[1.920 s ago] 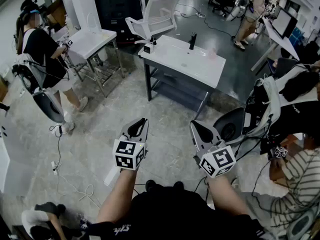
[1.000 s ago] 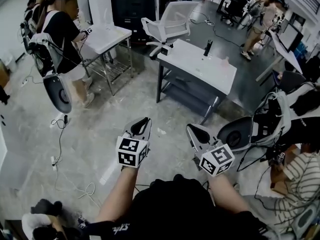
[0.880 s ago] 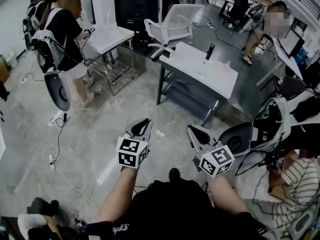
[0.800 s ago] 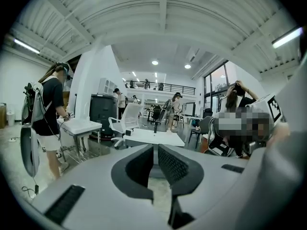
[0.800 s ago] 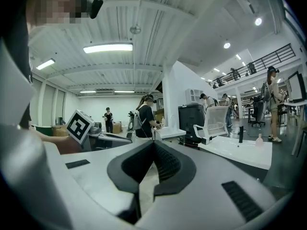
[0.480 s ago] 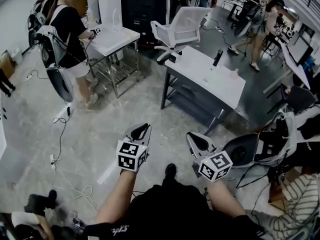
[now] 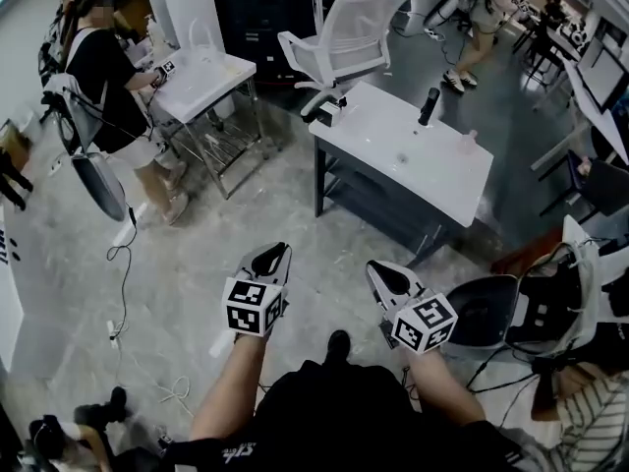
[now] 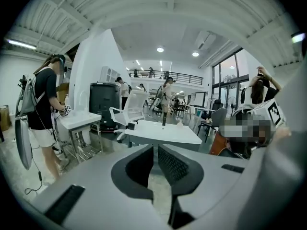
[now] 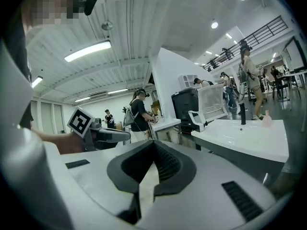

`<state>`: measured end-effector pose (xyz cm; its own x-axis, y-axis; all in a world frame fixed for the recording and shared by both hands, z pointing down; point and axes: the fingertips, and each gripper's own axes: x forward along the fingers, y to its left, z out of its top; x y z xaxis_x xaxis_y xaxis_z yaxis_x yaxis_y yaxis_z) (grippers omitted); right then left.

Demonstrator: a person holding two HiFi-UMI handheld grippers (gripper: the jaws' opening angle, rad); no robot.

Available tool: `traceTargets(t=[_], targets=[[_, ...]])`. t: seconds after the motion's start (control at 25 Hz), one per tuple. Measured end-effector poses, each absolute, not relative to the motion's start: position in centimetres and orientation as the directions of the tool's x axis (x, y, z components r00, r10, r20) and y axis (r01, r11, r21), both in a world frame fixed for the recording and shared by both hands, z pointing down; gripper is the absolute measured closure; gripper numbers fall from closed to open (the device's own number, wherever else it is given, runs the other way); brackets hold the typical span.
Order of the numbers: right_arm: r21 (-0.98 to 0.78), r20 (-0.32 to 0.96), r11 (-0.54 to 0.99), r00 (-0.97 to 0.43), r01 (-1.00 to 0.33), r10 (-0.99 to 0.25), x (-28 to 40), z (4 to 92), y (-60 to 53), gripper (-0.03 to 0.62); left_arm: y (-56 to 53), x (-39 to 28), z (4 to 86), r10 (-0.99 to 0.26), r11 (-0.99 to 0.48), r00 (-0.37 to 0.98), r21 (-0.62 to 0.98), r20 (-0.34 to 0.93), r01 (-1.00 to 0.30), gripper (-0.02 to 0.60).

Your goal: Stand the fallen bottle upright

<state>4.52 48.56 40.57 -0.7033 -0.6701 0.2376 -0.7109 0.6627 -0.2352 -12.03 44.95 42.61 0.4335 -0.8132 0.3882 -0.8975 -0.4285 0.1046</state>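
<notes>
A white table (image 7: pixel 432 180) stands ahead across the floor. On its far side a dark bottle (image 7: pixel 428 106) stands upright, also seen in the left gripper view as the dark bottle (image 8: pixel 163 119) and in the right gripper view as the dark bottle (image 9: pixel 242 114). Near it is a small pale bottle (image 7: pixel 469 138), too small to tell how it rests. My left gripper (image 7: pixel 283 250) and right gripper (image 7: pixel 375 267) hang over the floor in front of me, well short of the table. Both are shut with nothing between the jaws, as the left gripper (image 8: pixel 154 147) and right gripper (image 9: pixel 153 145) show.
A white office chair (image 7: pixel 349 32) stands behind the table, with a small box (image 7: pixel 329 112) on the table's near-left corner. A second white table (image 7: pixel 201 72) with a person (image 7: pixel 98 67) is at the left. A dark seat (image 7: pixel 491 308) is at the right. Cables (image 7: pixel 123 254) lie on the floor.
The white table has come nearer and lower in the head view as I walked toward it. Both grippers stayed shut and kept their place in front of me.
</notes>
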Motion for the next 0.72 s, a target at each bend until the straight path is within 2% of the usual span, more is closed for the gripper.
traceTargets(t=[0.32, 0.72], targets=[[-0.266, 0.235, 0.657, -0.709, -0.705, -0.665, 9.4, 41.7, 40.8, 0.580, 36.8, -6.9, 42.1, -0.810, -0.444, 0.433, 0.068, 0.395, -0.893, 0.537], [-0.242, 0.244, 0.666, -0.708, -0.706, -0.662, 11.8, 41.3, 35.2, 0.580, 31.2, -4.8, 42.5, -0.817, -0.436, 0.436, 0.091, 0.376, -0.895, 0.537]])
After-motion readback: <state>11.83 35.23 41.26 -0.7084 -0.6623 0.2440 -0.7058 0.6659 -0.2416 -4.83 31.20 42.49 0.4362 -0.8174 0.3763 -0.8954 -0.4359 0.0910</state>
